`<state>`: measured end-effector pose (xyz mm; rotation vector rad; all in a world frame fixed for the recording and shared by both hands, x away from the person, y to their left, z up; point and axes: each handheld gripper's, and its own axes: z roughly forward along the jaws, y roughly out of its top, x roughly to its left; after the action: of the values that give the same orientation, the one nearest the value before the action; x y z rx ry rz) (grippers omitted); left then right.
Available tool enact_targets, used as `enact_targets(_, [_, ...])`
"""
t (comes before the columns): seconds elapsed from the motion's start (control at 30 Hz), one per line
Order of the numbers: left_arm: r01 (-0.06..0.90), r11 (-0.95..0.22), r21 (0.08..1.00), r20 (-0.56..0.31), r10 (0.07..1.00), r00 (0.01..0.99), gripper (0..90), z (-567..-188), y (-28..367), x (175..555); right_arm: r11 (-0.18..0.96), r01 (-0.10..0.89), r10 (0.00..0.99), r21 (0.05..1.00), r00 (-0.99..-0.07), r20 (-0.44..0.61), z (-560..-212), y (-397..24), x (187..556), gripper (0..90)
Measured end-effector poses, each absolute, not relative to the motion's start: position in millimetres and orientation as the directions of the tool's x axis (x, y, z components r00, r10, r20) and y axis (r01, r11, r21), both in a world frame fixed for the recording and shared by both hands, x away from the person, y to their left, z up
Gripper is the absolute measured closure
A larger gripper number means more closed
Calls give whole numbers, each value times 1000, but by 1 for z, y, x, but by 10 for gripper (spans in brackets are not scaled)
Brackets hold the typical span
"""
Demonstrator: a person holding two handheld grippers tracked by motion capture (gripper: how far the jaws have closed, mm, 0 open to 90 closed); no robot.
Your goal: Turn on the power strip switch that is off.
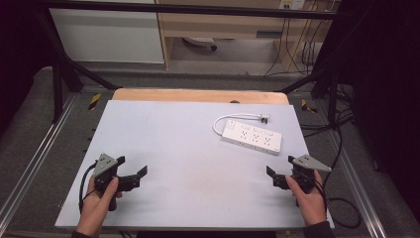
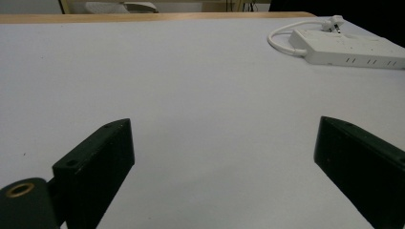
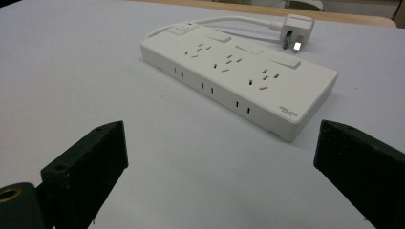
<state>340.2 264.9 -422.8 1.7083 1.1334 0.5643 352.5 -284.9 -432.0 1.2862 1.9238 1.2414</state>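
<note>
Pale grey bench [image 1: 188,148] carries a white power strip [image 1: 251,135] at the upper right of the high view, its cord and plug [image 1: 265,118] curled behind. Left gripper [image 1: 132,176] and right gripper [image 1: 275,176] hover low near the bottom corners, fingers spread wide, holding nothing, well apart from the strip.

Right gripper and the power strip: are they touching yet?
Apart. The high view shows bare table between the right gripper and the power strip; the right gripper view shows its fingers open, short of it.
</note>
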Motion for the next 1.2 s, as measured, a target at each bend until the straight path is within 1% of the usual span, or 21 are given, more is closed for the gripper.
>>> enact_targets(0.3, [425, -98, 900, -123, 878, 462, 63, -422, 264, 340, 114, 415, 913, 903, -402, 69, -425, -287, 350, 34])
enact_targets(0.5, [432, -91, 898, -128, 883, 451, 55, -422, 265, 340, 114, 380, 911, 918, -409, 56, -414, -284, 347, 35])
enact_targets(0.83, [438, -93, 894, -129, 883, 452, 53, -424, 264, 340, 130, 381, 904, 915, -424, 48, -397, -278, 347, 41])
enact_targets(1.0, [441, -95, 892, -130, 882, 454, 53, -425, 266, 342, 109, 380, 909, 918, -411, 62, -386, -281, 352, 42])
enact_targets(1.2, [429, -92, 899, -126, 882, 453, 54, -424, 268, 343, 108, 373, 906, 922, -418, 64, -375, -285, 358, 41])
